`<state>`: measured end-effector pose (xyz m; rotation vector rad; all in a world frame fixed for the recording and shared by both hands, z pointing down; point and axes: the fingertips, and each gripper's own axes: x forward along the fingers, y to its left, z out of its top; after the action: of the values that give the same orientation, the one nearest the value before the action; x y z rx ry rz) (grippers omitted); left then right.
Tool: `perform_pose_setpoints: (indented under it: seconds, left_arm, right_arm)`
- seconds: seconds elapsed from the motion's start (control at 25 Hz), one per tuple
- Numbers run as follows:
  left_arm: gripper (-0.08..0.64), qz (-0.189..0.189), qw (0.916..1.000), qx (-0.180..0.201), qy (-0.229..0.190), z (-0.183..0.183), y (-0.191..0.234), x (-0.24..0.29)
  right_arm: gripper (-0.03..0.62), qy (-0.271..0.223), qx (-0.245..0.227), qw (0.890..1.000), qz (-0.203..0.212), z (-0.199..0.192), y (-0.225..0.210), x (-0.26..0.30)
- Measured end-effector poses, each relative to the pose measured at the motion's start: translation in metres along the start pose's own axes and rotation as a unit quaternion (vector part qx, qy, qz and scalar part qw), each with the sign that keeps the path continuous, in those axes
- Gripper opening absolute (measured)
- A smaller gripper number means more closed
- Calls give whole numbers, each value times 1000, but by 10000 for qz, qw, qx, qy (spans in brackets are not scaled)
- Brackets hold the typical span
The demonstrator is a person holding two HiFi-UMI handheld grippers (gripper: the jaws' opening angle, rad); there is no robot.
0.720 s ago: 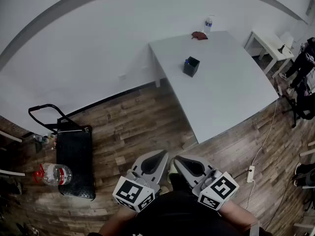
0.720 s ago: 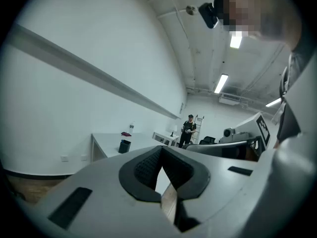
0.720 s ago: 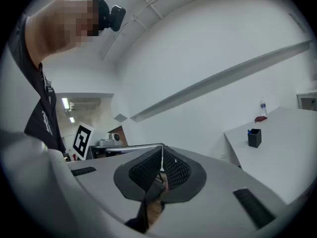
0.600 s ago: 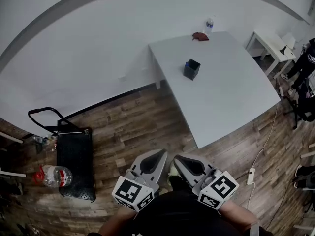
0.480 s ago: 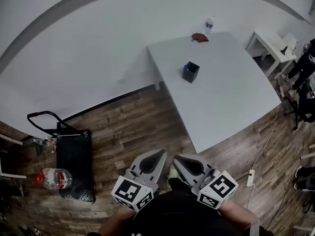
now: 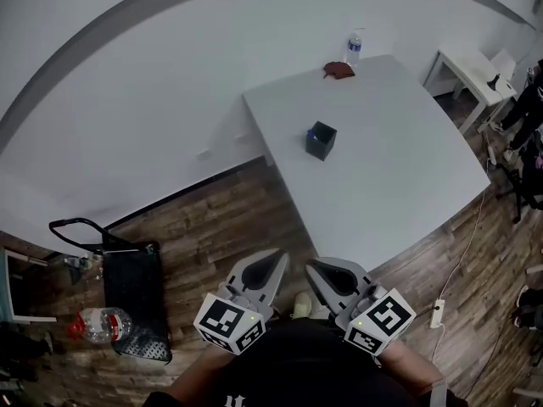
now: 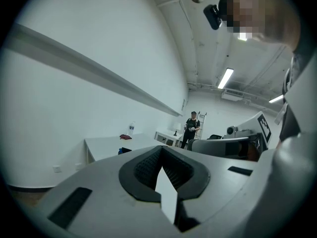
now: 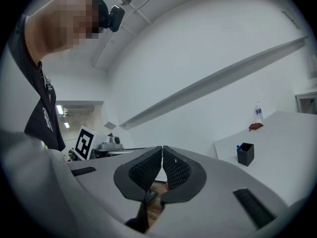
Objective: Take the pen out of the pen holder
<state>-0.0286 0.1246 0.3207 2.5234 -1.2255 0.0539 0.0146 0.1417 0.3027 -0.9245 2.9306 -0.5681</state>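
A black pen holder (image 6: pixel 321 140) stands on the white table (image 6: pixel 399 176), toward its left side, with a blue pen (image 8: pixel 238 147) sticking out of it. In the right gripper view the pen holder (image 8: pixel 245 153) is off to the right and far away. In the left gripper view the pen holder (image 7: pixel 123 150) just shows over the jaws. My left gripper (image 6: pixel 280 256) and right gripper (image 6: pixel 310 264) are held close to my body over the wooden floor. Both are shut and hold nothing, well short of the table.
A water bottle (image 6: pixel 354 47) and a red cloth (image 6: pixel 338 70) lie at the table's far edge. A black cart (image 6: pixel 127 287) and a large bottle (image 6: pixel 102 325) stand on the floor at the left. A power strip (image 6: pixel 439 312) lies at the right, near a small white table (image 6: pixel 471 70).
The table and pen holder have slid down and left in the head view and look a little nearer. Both grippers stay shut in front of my body.
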Motion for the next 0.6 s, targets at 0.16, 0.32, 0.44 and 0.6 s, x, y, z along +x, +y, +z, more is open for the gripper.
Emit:
perform_pose_setpoints:
  seconds: [0.16,0.32,0.44,0.6]
  left_arm:
    - [6,-50,10000,30,7,8,15,28]
    - [6,-145,9999,44,-28,12,34,58]
    - [6,-315,9995,63,-32,10,47,84]
    - [6,-517,9985,150,-47,10,74,127]
  right_arm:
    - [14,-74,30,9998,-179,14,-24,4]
    - [14,-71,84,9994,-331,14,-47,14]
    - [14,-86,139,9983,-562,13,-65,19]
    - [14,-106,217,9958,-881,18,-92,27]
